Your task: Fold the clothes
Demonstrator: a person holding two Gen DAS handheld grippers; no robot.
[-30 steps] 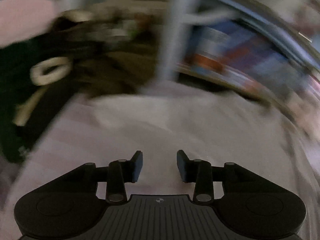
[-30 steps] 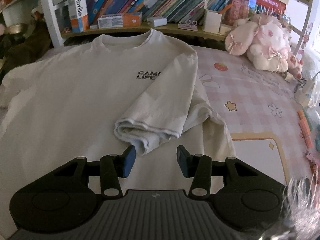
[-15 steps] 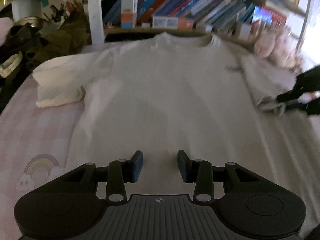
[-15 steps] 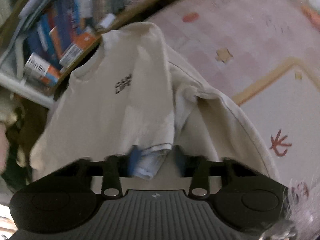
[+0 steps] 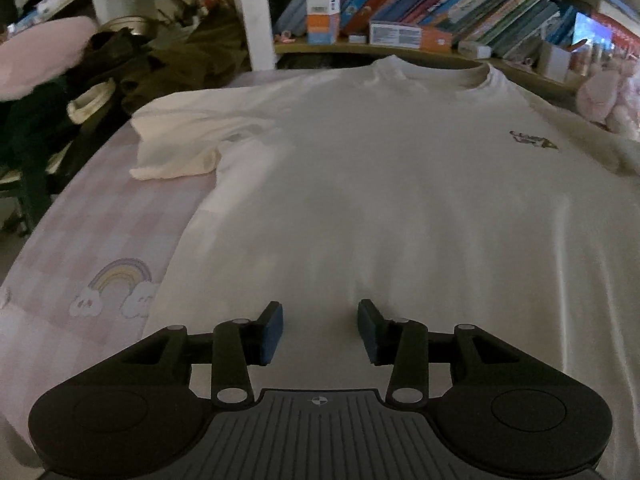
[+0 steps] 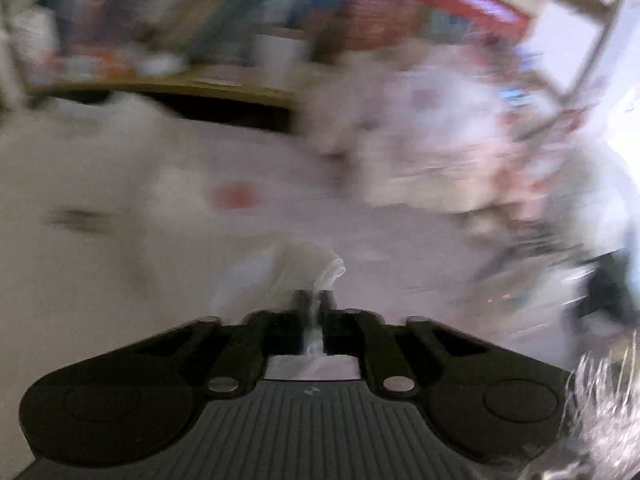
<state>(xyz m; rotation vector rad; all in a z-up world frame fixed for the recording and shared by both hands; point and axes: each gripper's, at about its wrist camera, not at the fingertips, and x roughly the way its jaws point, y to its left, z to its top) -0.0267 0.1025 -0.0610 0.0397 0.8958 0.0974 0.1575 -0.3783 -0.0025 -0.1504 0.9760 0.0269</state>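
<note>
A cream T-shirt (image 5: 400, 184) lies face up on the pink checked bed cover, collar toward the bookshelf, a small dark print on its chest. One sleeve (image 5: 176, 148) is bunched at the left. My left gripper (image 5: 320, 330) hovers over the shirt's lower body, its jaws opening with nothing between the blue pads. In the blurred right wrist view, my right gripper (image 6: 314, 312) is shut on the hem of the shirt's other sleeve (image 6: 320, 280), a pinch of pale fabric sticking up between its fingers.
A shelf of books (image 5: 440, 4) runs behind the bed. Dark clothes (image 5: 100, 92) are piled at the far left by a white post (image 5: 256, 12). A pink plush toy (image 5: 608, 96) sits at the far right. A rainbow print (image 5: 116, 288) marks the cover beside the shirt.
My right gripper closed on the folded sleeve's hem and swung it outward to the right. My left gripper swept over to the shirt's lower body and settled there, its jaws a little wider.
</note>
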